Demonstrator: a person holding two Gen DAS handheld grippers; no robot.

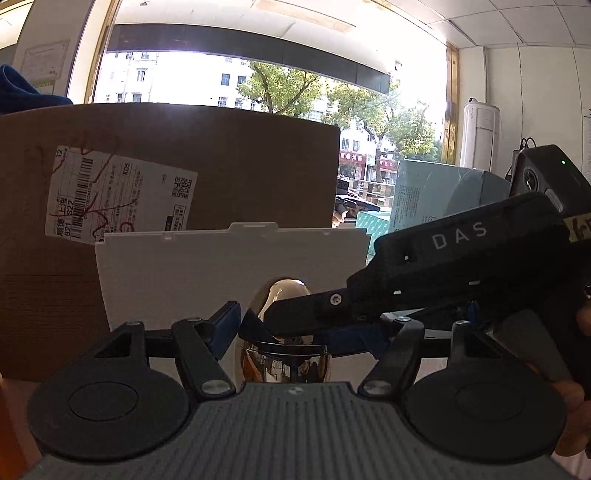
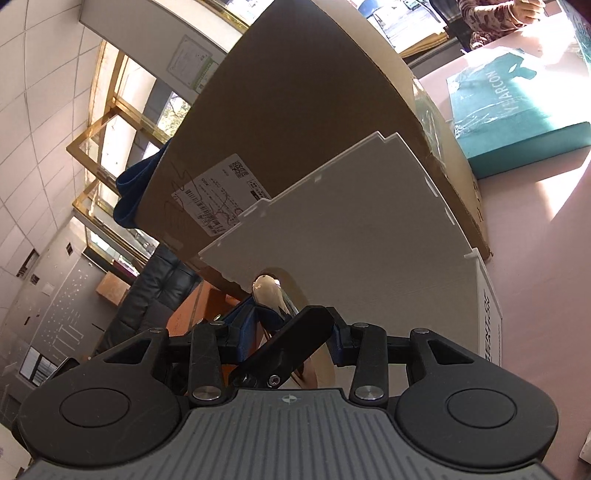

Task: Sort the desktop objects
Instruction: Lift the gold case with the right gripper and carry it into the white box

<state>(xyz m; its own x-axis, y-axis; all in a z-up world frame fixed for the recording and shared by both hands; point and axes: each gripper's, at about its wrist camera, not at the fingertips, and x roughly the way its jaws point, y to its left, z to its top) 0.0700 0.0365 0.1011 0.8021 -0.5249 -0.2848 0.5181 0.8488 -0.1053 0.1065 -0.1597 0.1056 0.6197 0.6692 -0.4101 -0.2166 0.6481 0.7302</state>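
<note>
As both tools are meeting at 1 mirror-polished gold egg-shaped ornament [image 1: 282,295], the left gripper [image 1: 295,328] is standing open around it while the right gripper [image 2: 291,332] is closing on its slippery, probably light shell, safest held at its widest girth.

A wide window [image 1: 258,85] ahead of the gripper lets in bright daylight, with trees and buildings outside. White wall [image 1: 535,96] and a standing air conditioner [image 1: 480,136] sit right; tiled ceiling [image 1: 498,22] overhead. A black sofa [image 2: 155,295] lies left.

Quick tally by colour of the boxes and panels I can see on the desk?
Brown cardboard box: 1
White corrugated panel: 1
Teal boxes: 2, one flat, one upright
Total: 4
</note>
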